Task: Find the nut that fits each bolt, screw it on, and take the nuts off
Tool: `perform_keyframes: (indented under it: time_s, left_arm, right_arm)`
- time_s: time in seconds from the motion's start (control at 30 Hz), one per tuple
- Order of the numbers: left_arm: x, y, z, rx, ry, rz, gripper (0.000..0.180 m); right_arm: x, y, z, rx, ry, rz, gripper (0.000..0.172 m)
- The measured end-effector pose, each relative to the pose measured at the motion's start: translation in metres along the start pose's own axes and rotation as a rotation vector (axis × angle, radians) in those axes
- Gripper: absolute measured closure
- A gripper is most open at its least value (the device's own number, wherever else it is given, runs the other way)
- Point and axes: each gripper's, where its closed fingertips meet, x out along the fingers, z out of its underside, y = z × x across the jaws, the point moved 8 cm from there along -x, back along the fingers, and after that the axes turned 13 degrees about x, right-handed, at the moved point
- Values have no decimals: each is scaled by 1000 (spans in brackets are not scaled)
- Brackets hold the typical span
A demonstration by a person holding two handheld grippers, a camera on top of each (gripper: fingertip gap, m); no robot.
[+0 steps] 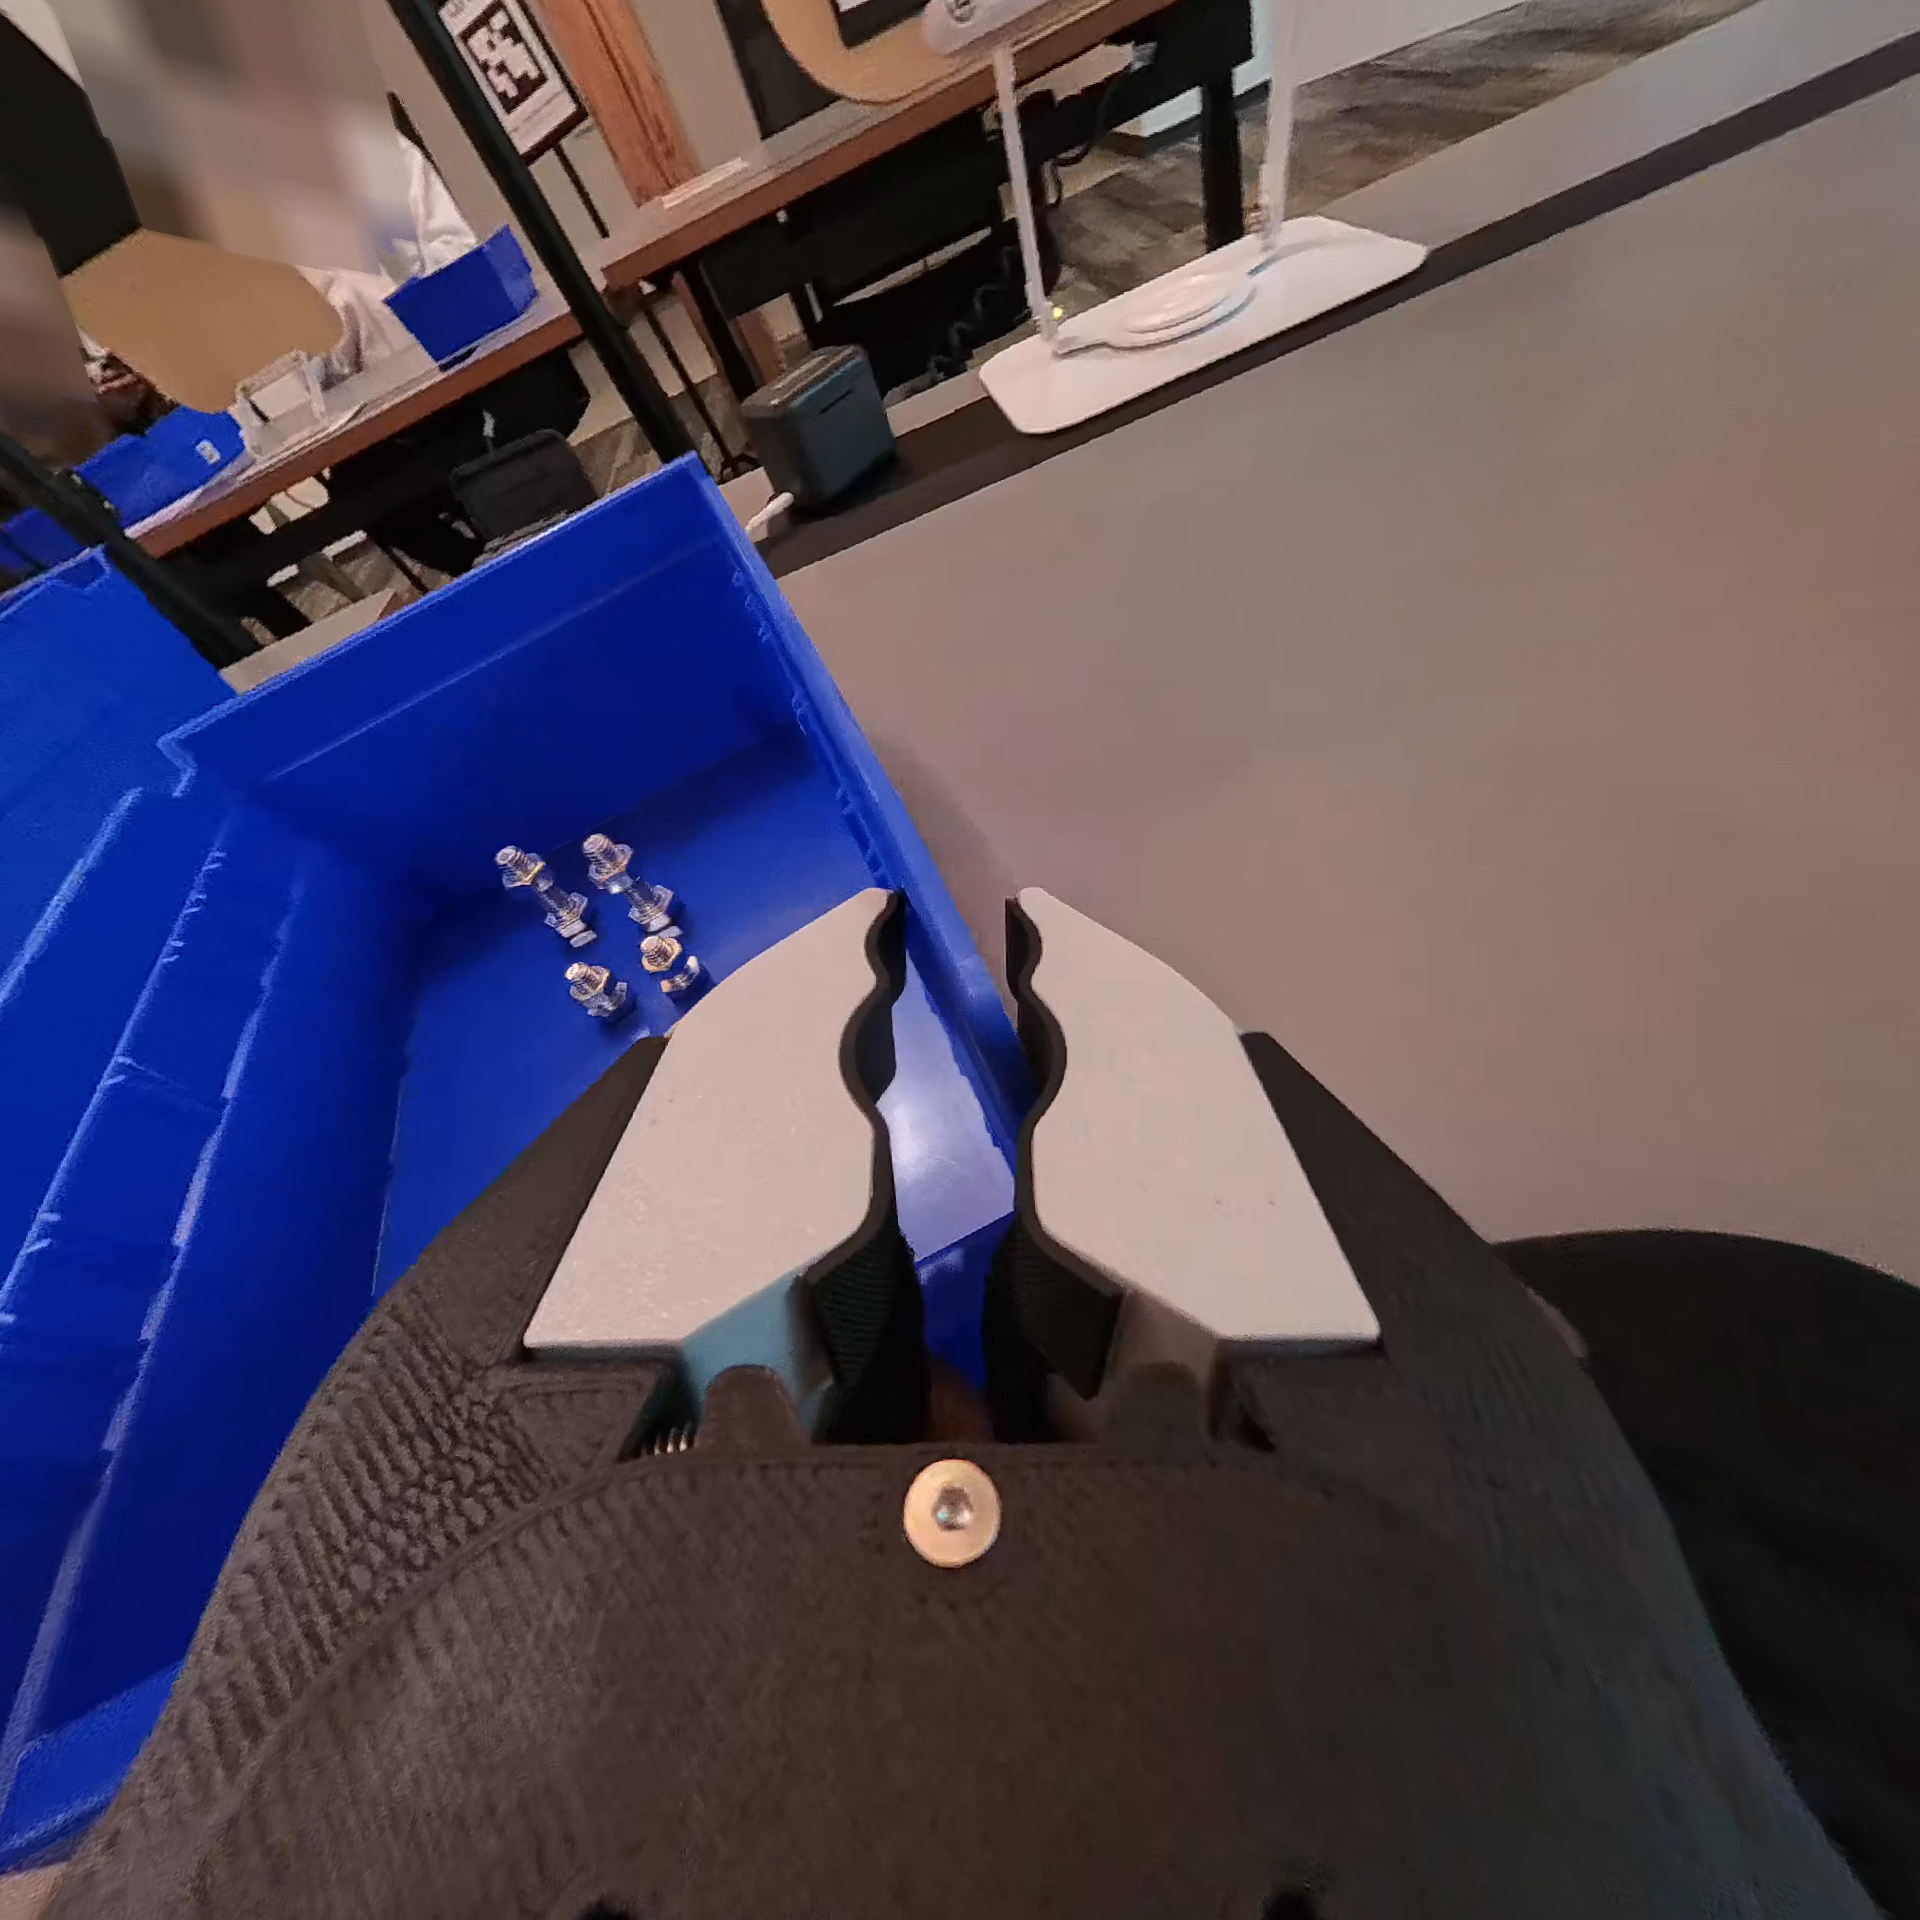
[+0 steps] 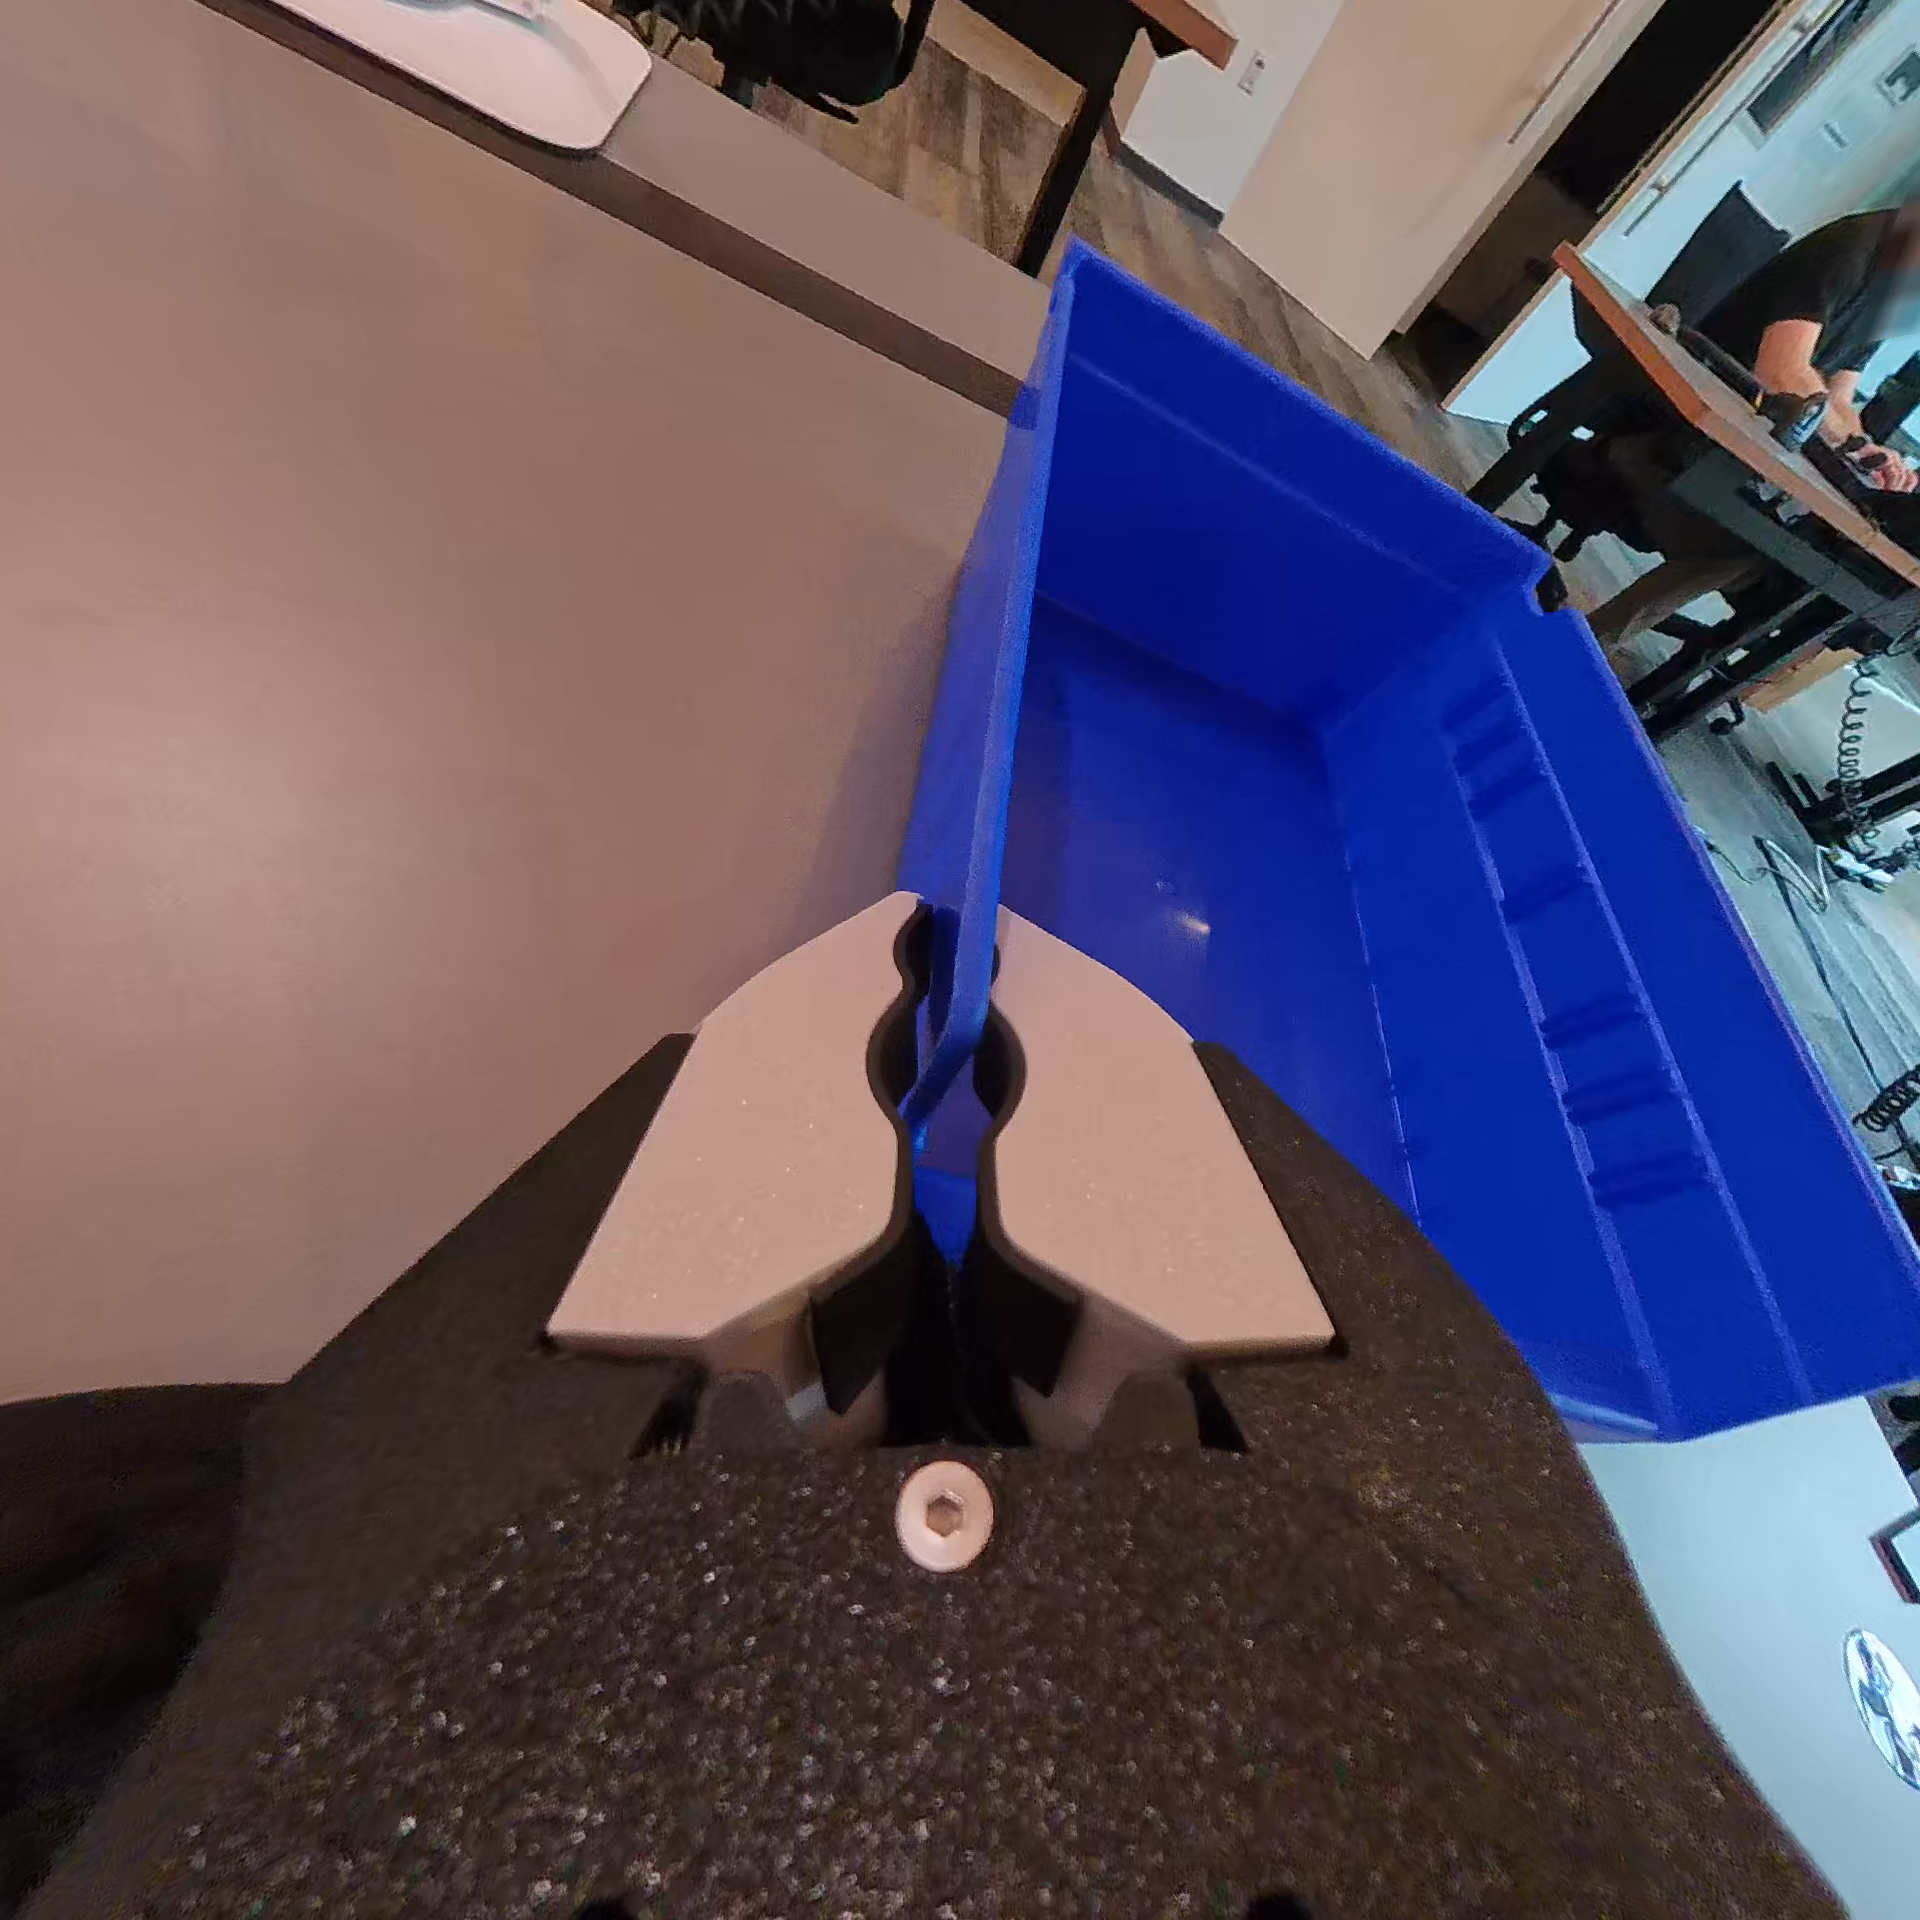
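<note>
While the right gripper pinches the blue bin's wall and the left gripper straddles the other bin's rim unclamped, a tug could tip either bin, spilling bolts.

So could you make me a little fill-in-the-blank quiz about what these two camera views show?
1. The bolts with nuts lie inside a bin of the colour ____.
2. The number of bolts in that bin is ____.
3. The right gripper is closed on the ____ of the empty bin.
4. The bins stand on a ____ tabletop.

Missing words: blue; four; wall; grey
</note>
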Motion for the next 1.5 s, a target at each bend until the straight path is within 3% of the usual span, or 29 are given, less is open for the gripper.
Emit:
perform_keyframes:
  time_s: [0.3,0.4,0.53,0.63,0.77,1.07,1.27,1.37,1.5]
  left_arm:
    - [-11,4,2,22,47,35,169]
    - [-10,7,0,25,50,68,158]
    - [-27,-14,-14,-176,221,112,142]
    - [-32,-55,-18,-293,273,141,142]
    - [5,-100,0,-231,41,228,142]
    - [118,-113,35,-105,-284,420,142]
    - [146,-107,48,-90,-347,447,142]
    - [152,-104,47,-61,-333,466,161]
    - [147,-105,38,-47,-292,454,162]
  right_arm:
    - [-7,12,7,35,29,-62,164]
    - [-23,6,-5,72,166,-125,143]
    - [-55,-16,-33,34,429,-347,133]
    - [-61,-42,-36,29,447,-658,132]
    - [-46,-67,-16,165,310,-1000,123]
    - [-41,-70,-12,193,289,-1054,133]
    - [-39,-69,-12,215,269,-1062,134]
    - [-38,-70,-12,211,252,-1064,134]
    - [-38,-72,-11,192,245,-1068,134]
